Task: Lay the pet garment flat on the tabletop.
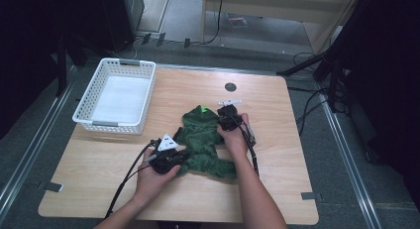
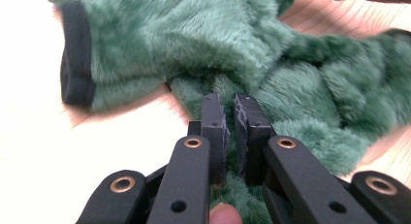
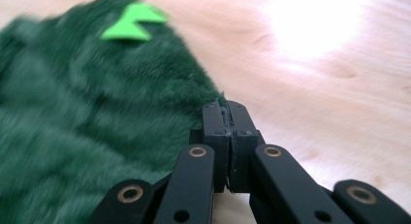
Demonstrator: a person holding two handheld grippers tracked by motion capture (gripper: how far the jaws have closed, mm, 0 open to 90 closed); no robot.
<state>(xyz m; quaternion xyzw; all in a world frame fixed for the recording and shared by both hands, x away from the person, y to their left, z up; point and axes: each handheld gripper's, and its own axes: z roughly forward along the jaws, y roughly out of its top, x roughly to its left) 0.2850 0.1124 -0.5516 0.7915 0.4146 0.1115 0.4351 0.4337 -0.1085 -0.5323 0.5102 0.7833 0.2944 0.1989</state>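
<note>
**On the wooden table: two hand-held grippers pinching a green fleece garment**

At the garment's near edge, the left gripper (image 2: 229,104) is pressing its two black jaws almost together, a thin slot still showing between the pads while green pile is bunching around and beneath them; whether fabric is actually caught in that slot cannot be told. A fingertip (image 2: 224,215) is showing at the bottom of the left gripper view. Beside the garment's far right edge, the right gripper (image 3: 229,109) is holding its jaws fully together on the very rim of the fleece, with the bare tabletop lying to its right. Between the two grippers, the green fleece garment (image 1: 203,140) is lying spread on the middle of the table (image 1: 277,189); a black cuff (image 2: 76,54) is ending one sleeve, and a bright green patch (image 3: 132,21) is sitting on its upper part. At the table's far left corner, a white perforated basket (image 1: 117,95) is standing well apart from the garment.
</note>
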